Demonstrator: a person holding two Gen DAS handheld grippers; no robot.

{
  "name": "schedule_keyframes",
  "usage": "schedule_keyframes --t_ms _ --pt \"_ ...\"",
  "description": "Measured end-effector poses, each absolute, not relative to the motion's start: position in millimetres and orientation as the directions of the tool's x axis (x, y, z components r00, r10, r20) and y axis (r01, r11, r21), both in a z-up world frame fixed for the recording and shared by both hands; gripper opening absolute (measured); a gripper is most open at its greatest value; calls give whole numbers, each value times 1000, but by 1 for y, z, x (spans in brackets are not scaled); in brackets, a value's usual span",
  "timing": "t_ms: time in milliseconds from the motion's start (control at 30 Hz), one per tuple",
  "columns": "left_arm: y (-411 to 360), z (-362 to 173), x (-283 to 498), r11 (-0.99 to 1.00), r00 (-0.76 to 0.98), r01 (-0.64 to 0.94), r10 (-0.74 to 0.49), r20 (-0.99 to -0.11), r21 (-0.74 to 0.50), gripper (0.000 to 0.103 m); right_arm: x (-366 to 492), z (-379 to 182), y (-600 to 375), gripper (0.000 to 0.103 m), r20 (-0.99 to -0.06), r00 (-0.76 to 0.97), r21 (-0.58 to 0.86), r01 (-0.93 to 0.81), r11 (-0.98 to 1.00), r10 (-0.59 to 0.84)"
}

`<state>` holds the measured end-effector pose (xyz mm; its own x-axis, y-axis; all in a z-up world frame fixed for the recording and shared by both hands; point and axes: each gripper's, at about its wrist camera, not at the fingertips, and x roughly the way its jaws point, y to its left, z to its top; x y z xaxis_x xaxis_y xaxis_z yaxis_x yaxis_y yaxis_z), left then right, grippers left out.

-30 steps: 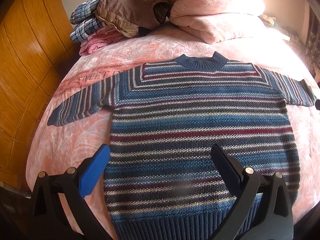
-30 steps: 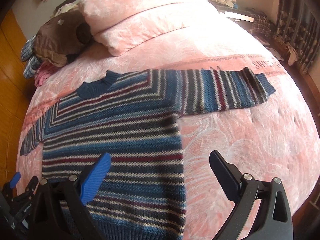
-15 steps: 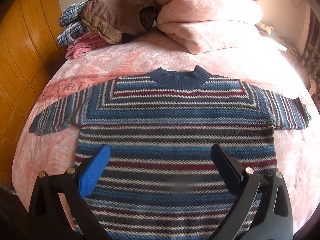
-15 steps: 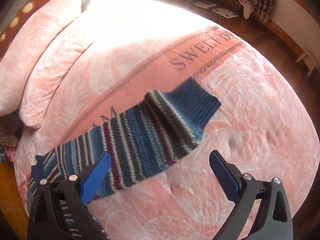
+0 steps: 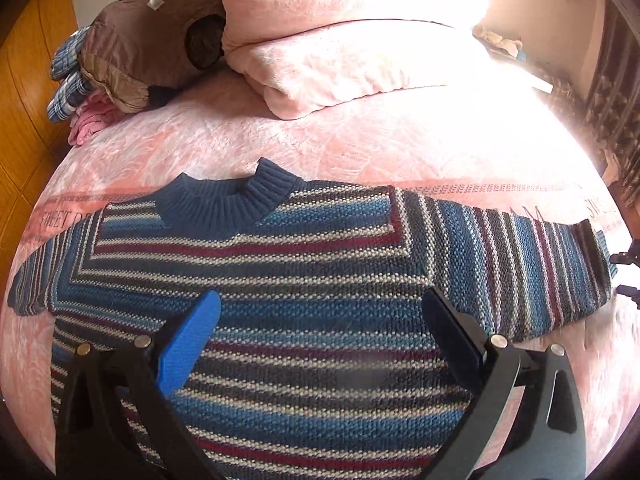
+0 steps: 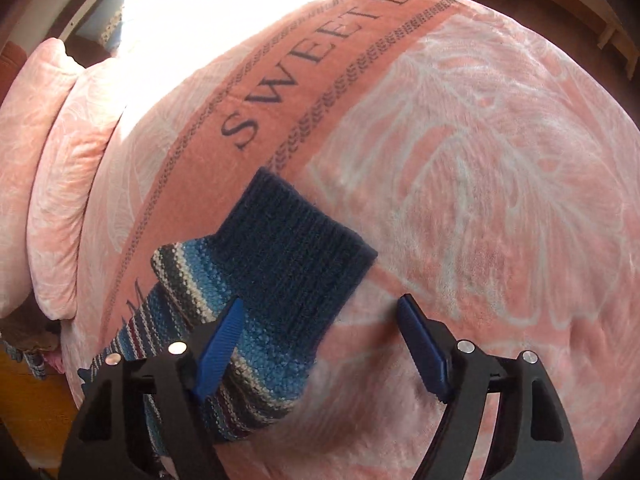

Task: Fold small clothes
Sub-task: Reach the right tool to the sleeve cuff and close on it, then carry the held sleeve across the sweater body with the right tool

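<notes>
Since half a second ago the right gripper (image 6: 320, 320) has closed in on the sleeve cuff (image 6: 296, 248), and the left gripper (image 5: 320, 316) has come lower over the chest of the striped sweater (image 5: 280, 280). Both pairs of fingers stand wide open and hold nothing. The right gripper's left finger (image 6: 220, 352) lies over the striped end of the sleeve, the other over bare blanket; whether either touches the fabric is hard to tell. The sweater lies flat, face up, on the pink bed blanket (image 6: 480, 160), sleeves spread, collar toward the pillows (image 5: 340, 60). A brown jacket (image 5: 148, 52) tops a pile of clothes beside the pillows. Sun glare washes out the bed's far side, and the sweater's hem is hidden behind the left gripper.
</notes>
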<state>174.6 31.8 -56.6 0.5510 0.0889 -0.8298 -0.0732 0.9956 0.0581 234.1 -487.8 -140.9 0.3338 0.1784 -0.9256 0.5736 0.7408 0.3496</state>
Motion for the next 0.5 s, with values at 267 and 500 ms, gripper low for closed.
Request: schedule_keyframes --t_ms 267,500 --pt "23 -64 181 993 535 -80 115 -837 86 100 239 -137 -479 13 -916 367 349 521 779 166" --pt "47 -72 171 990 517 -101 139 -845 101 100 216 -115 -506 11 -884 440 406 563 720 154"
